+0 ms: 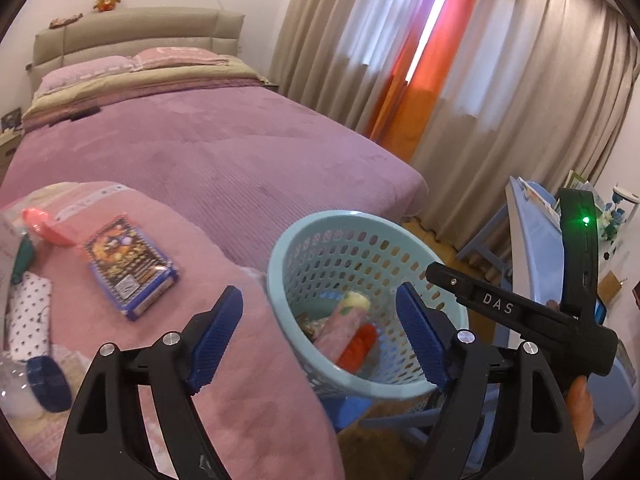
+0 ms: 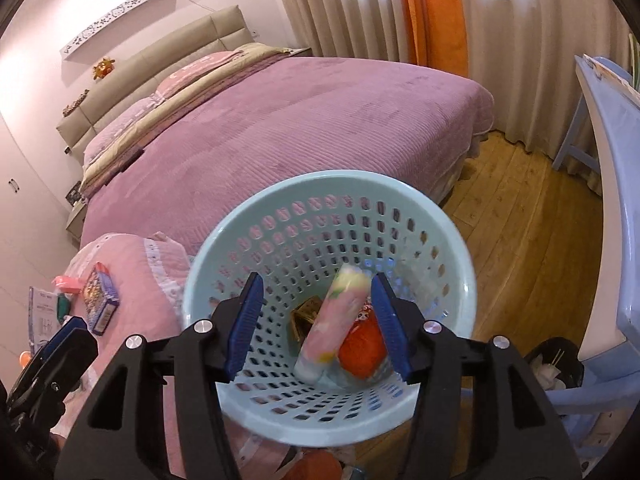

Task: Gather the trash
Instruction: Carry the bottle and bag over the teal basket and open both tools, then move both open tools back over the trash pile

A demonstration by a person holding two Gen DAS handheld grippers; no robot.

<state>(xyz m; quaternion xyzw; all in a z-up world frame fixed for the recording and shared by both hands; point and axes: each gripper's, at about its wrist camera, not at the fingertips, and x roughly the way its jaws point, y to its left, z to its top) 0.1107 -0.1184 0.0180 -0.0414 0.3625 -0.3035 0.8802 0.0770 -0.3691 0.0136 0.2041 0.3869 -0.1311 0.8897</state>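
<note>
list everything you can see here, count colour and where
basket: 1, light blue, beside the pink quilt
tube packet: 1, pink and yellow, in basket
red wrapper: 1, in basket
gold packet: 1, in basket
card box: 1, blue and orange, on pink quilt
pink object: 1, on quilt, left
polka-dot item: 1, white, far left
blue cap: 1, far left
bed: 1, purple cover
curtains: beige and orange
chair: 1, blue, right
left gripper: black, blue pads, open
right gripper: same, open over basket
</note>
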